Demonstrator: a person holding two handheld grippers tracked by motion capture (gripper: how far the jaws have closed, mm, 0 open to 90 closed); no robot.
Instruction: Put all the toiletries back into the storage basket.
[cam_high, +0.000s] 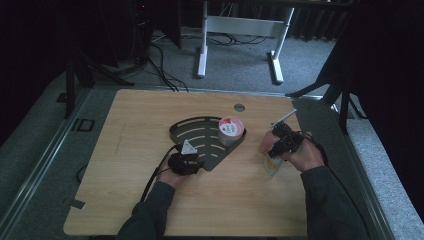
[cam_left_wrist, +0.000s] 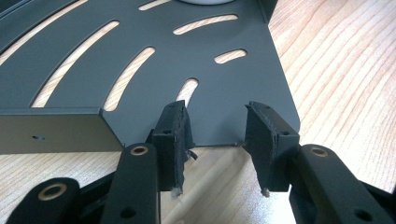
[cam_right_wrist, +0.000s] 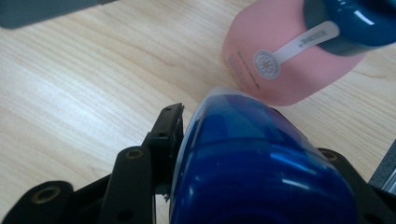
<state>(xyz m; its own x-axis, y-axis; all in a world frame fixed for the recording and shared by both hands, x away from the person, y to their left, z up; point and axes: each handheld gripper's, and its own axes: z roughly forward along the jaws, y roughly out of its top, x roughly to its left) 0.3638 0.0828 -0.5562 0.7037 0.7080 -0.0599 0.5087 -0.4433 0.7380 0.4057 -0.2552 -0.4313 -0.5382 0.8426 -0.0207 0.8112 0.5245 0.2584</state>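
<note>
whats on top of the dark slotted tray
A pink-lidded tub stands on the dark slotted tray at its right side. The tray's slots show the wooden table beneath. The left gripper sits open at the tray's near corner. The tub's contents are covered by its lid.

A tub (cam_high: 231, 131) stands on the rack (cam_high: 200, 135), bottles (cam_high: 272, 162) to its right.

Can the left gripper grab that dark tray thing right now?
Probably yes. The left gripper is open with its jaws either side of the dark tray's near edge, and nothing lies between them. The pink-lidded tub sits at the tray's far end.
</note>
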